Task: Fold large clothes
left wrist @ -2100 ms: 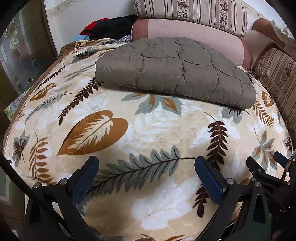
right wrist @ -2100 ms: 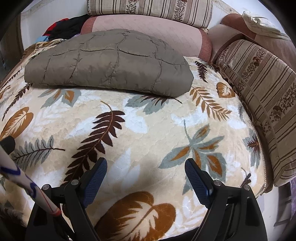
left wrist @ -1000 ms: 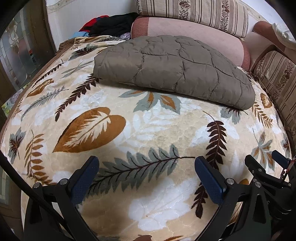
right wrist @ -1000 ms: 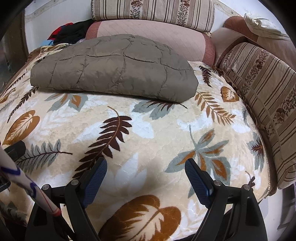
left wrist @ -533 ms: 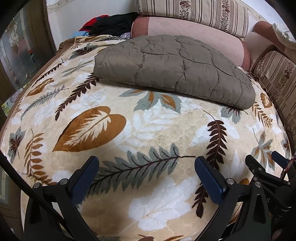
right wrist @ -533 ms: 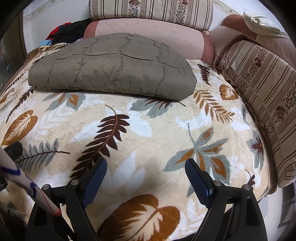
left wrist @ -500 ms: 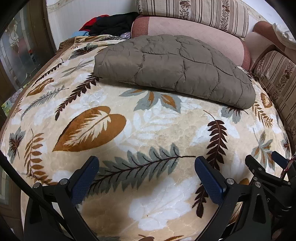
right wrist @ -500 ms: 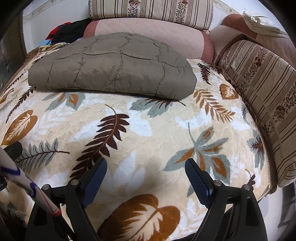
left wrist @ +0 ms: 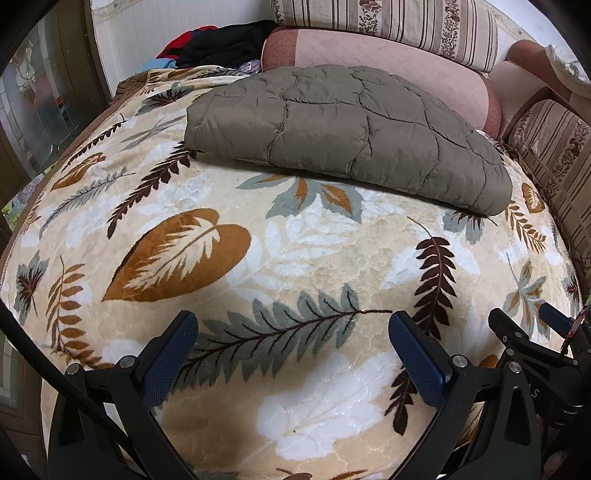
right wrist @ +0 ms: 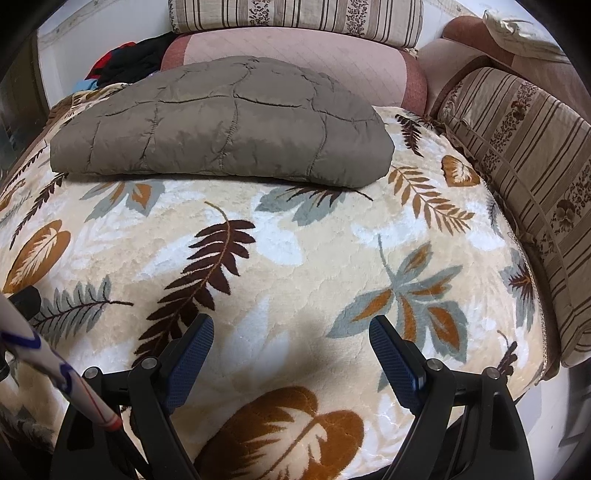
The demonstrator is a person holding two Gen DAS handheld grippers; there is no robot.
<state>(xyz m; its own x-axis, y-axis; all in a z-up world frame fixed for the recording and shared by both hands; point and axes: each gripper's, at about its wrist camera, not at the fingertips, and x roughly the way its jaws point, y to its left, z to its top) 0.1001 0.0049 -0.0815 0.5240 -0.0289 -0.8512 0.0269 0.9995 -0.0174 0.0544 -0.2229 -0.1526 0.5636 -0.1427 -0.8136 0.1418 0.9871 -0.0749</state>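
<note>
**Both grippers spread wide above bed, folded jacket lies beyond**

The left gripper [left wrist: 291,343] hangs with its blue-padded jaws parted wide and nothing between them, tilted down over a leaf-patterned blanket [left wrist: 295,236]. The right gripper [right wrist: 291,347] is likewise spread and empty, angled down at the same blanket beside its partner. Well ahead of both, the folded brown quilted jacket [left wrist: 351,136] rests flat on the blanket, against a pink bolster [left wrist: 388,55] and below a striped cushion [right wrist: 295,14].
</note>
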